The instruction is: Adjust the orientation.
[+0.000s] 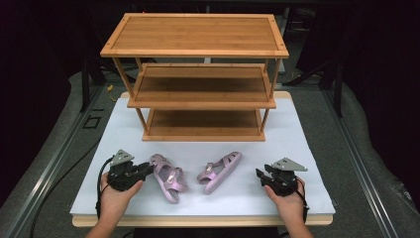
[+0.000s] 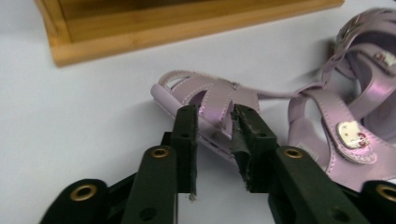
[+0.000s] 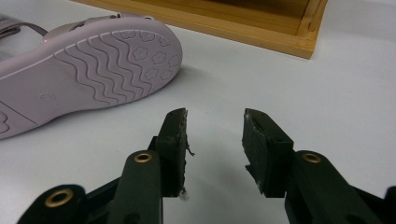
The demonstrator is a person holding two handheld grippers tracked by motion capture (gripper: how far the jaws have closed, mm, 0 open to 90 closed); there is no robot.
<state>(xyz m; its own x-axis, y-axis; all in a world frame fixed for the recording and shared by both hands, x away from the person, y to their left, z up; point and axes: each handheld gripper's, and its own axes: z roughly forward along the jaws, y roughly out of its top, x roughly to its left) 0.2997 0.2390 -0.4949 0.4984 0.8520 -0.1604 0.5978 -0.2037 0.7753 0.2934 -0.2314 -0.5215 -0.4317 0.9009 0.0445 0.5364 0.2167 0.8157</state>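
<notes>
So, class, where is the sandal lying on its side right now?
In the high view, the tipped sandal lies right of centre on the white mat, between the upright sandal and the right gripper.

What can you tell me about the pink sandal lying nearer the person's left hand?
The left sandal is a small child's shoe in shiny lilac-pink, plastic or faux leather by its look, with stitched woven straps over the toe and a buckled ankle strap carrying a small cartoon badge. It lies sole-down on the white table top, in front of the wooden shoe rack, apart from the other sandal. The left gripper has its jaws around the toe straps; whether the pads press on them yet is unclear.
</notes>
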